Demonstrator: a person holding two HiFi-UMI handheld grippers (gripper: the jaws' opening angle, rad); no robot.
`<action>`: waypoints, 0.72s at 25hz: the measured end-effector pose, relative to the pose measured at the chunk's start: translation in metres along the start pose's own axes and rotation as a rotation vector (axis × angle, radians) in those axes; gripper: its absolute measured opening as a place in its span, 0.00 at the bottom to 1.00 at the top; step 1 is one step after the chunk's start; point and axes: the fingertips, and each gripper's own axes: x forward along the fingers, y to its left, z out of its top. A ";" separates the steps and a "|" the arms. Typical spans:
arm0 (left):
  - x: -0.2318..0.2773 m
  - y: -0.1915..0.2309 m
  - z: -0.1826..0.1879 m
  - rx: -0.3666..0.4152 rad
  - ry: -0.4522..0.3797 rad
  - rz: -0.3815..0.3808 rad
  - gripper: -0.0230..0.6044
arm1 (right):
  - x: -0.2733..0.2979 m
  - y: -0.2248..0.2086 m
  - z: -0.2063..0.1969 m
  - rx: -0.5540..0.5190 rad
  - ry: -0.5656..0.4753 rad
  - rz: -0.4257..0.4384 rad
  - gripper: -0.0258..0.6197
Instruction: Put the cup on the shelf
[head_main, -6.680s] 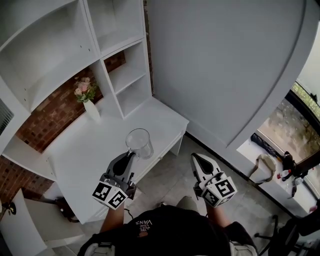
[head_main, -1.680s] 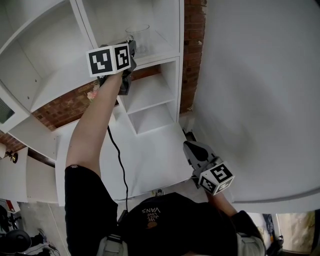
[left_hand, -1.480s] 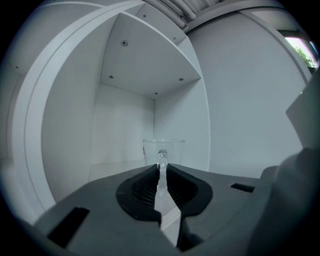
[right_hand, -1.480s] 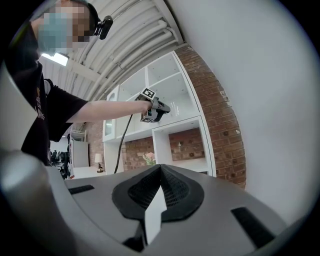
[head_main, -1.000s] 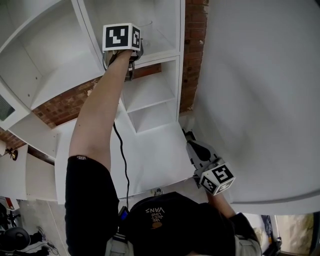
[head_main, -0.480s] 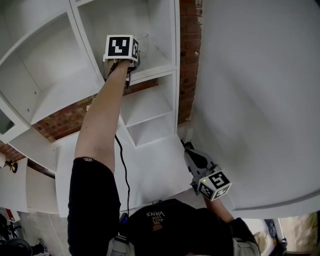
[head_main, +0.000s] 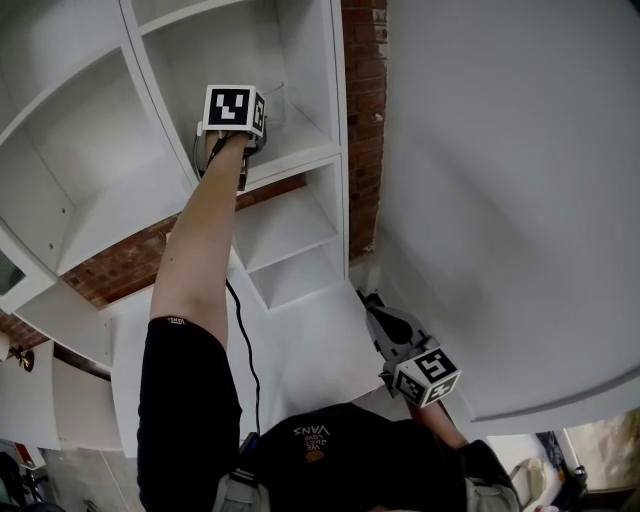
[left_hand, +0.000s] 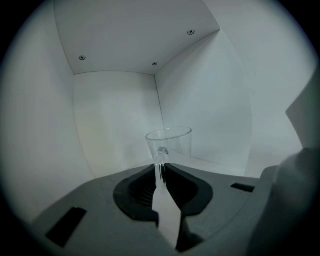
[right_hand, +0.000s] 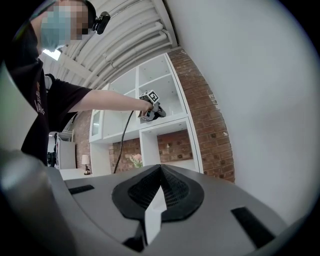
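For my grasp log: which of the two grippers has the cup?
The left gripper, raised into the shelf compartment, fingers shut on the clear cup. The right gripper hangs low, shut on nothing.

Printed in white, upside down, on the chest of the black shirt (head_main: 340, 462): "VANS". Smaller lines beside it unreadable.
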 end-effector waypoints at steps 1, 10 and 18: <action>0.001 0.001 0.000 0.000 -0.004 -0.002 0.09 | -0.001 0.000 0.000 0.000 -0.001 -0.003 0.04; -0.010 0.000 0.002 -0.032 -0.080 -0.026 0.16 | -0.007 0.005 -0.001 -0.003 0.008 -0.002 0.04; -0.047 -0.010 0.004 -0.042 -0.167 -0.047 0.20 | -0.018 0.020 -0.003 -0.009 0.015 0.043 0.04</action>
